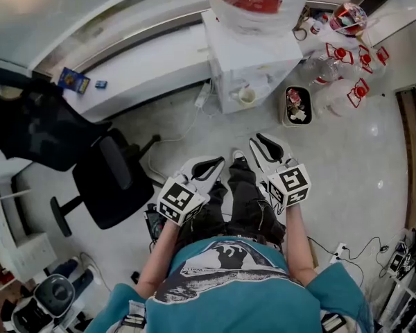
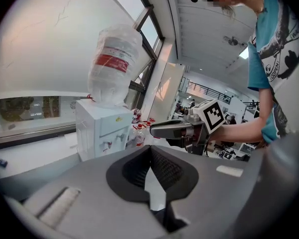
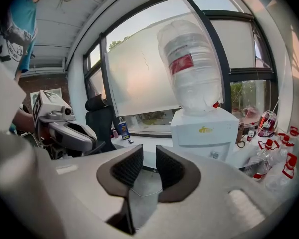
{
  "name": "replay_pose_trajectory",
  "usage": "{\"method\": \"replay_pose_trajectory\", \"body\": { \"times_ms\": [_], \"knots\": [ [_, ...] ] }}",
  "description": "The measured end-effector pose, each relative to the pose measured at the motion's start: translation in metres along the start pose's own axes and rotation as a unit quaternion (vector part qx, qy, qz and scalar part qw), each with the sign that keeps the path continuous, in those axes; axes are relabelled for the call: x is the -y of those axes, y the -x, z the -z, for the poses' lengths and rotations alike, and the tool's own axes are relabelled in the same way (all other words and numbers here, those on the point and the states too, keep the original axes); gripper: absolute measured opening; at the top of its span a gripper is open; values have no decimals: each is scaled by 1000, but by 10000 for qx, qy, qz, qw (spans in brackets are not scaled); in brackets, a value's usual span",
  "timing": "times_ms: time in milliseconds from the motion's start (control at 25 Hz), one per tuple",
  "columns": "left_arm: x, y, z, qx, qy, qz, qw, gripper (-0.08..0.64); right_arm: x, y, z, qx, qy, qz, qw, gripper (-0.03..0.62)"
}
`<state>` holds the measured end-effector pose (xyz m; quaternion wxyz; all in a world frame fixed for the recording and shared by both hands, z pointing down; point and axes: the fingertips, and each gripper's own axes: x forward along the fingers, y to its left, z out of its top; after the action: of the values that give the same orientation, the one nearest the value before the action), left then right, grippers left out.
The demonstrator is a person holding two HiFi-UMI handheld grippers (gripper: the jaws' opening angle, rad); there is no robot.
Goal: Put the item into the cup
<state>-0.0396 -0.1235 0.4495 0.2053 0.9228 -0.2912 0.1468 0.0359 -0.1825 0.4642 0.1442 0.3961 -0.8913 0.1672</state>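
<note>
A white water dispenser (image 1: 246, 64) with a big bottle (image 1: 260, 2) on top stands ahead of me. A pale cup (image 1: 247, 96) sits in its tap recess. I see no loose item to go with the cup. Both grippers are held at waist height, pointing at the dispenser, well short of it. My left gripper (image 1: 209, 165) (image 2: 150, 148) has its tips touching and holds nothing. My right gripper (image 1: 267, 143) (image 3: 149, 156) stands a little open with an empty gap. The dispenser also shows in the left gripper view (image 2: 102, 128) and in the right gripper view (image 3: 209, 131).
A black office chair (image 1: 107, 179) stands to the left on the floor. A small bin (image 1: 297, 106) with rubbish and empty water bottles (image 1: 343, 82) with red handles lie right of the dispenser. A white ledge (image 1: 139, 68) carries a blue pack (image 1: 73, 80). Cables run along the floor.
</note>
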Motion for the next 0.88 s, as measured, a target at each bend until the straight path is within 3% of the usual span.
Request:
{"method": "replay_pose_trajectory", "body": {
  "times_ms": [520,880],
  "knots": [
    [10,56,14,233,-208,364,9988,-2,-66,21,1,250,-266,248,9990,83],
    [16,76,35,107,-92,549,9984,-2,-92,41,6,180,-246,357,9989,77]
  ]
}}
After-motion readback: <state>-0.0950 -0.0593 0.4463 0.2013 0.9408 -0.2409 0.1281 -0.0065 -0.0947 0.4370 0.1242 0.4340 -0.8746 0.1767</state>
